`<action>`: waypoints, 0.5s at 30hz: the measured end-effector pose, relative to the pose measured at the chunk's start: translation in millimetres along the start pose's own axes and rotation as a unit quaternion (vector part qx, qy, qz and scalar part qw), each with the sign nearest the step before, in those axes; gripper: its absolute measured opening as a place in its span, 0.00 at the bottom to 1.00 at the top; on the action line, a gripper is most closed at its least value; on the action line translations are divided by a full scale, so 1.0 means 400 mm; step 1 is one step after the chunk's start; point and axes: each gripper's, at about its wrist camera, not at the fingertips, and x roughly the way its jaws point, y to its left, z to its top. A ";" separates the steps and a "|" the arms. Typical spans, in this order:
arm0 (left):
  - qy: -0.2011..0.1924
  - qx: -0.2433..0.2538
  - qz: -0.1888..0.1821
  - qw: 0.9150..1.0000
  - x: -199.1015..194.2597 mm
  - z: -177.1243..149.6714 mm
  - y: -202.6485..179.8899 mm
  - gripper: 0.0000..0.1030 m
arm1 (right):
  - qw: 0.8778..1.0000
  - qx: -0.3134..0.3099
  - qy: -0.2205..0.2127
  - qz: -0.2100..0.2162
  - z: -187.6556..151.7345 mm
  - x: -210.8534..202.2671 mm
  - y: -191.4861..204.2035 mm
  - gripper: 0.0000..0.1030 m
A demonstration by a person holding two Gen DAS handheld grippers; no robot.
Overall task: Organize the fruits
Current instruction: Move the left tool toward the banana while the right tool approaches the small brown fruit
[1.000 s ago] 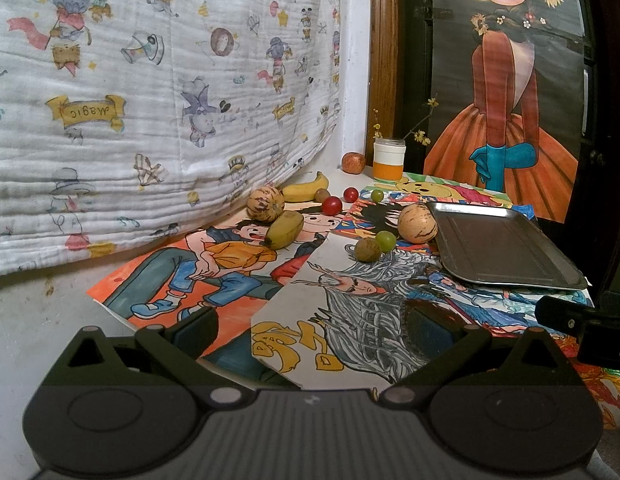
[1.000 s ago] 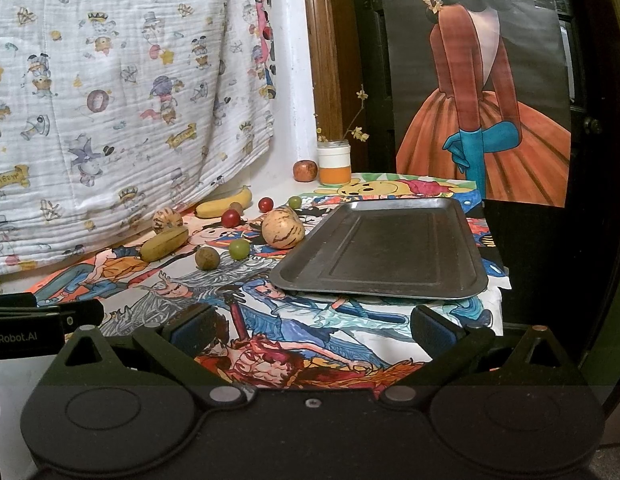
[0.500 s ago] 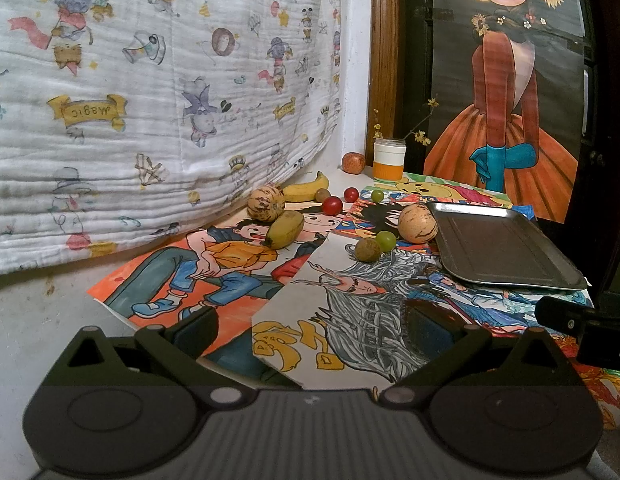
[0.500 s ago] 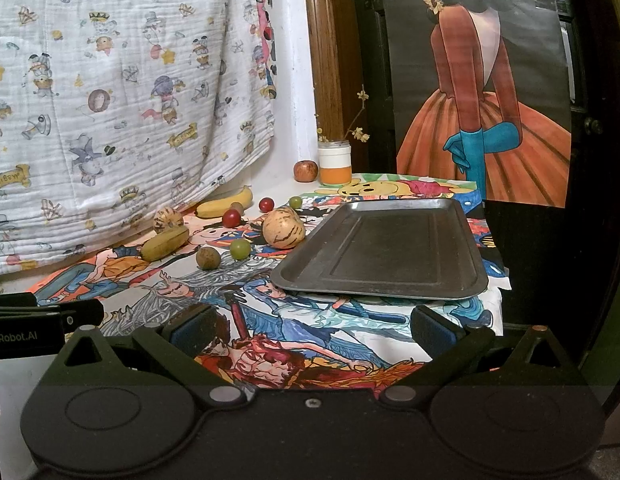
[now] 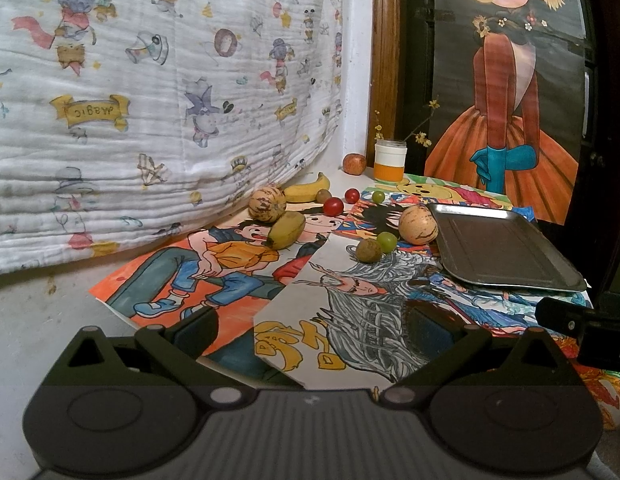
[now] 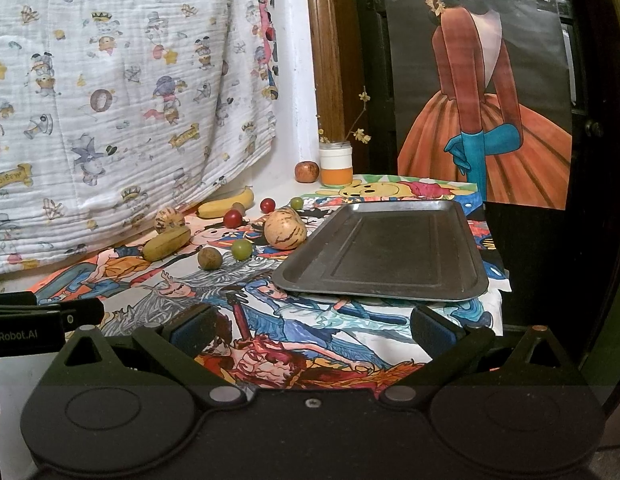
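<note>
- We hold the left claw point(image 5: 310, 322) low over the near end of the counter point(image 5: 38, 320), its jaws spread wide with nothing between them.
- Our right claw point(image 6: 310, 324) is likewise wide open and gripping nothing, just short of the metal tray point(image 6: 390, 248).
- The tray lies flat on the right side of the drawings point(image 5: 214, 276), its long axis running away from us.
- The fruits lie loose to the left of the tray: a banana point(image 5: 306, 192) by the hanging cloth point(image 5: 150, 100), its length running left to right with the far tip curling up.
- A mango point(image 5: 286, 230) lies slantwise, touching a speckled melon point(image 5: 267, 204) behind it.
- A second speckled melon point(image 5: 418, 224) sits just beside the tray's left edge, with a green grape point(image 5: 387, 241) and a brown fruit point(image 5: 368, 250) close in front.
- Two red tomatoes point(image 5: 333, 206) and another grape point(image 5: 378, 197) lie further back; an apple point(image 5: 354, 163) stands beside an orange-and-white jar point(image 5: 390, 160).
</note>
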 end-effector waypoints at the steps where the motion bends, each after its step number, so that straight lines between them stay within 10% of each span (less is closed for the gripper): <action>1: 0.000 0.000 0.000 1.000 0.000 0.000 0.000 1.00 | 1.000 0.000 0.000 0.000 0.001 0.000 0.000 1.00; 15: -0.001 -0.013 -0.008 1.000 -0.004 0.097 0.009 1.00 | 0.998 0.039 0.019 0.042 0.095 -0.047 -0.035 1.00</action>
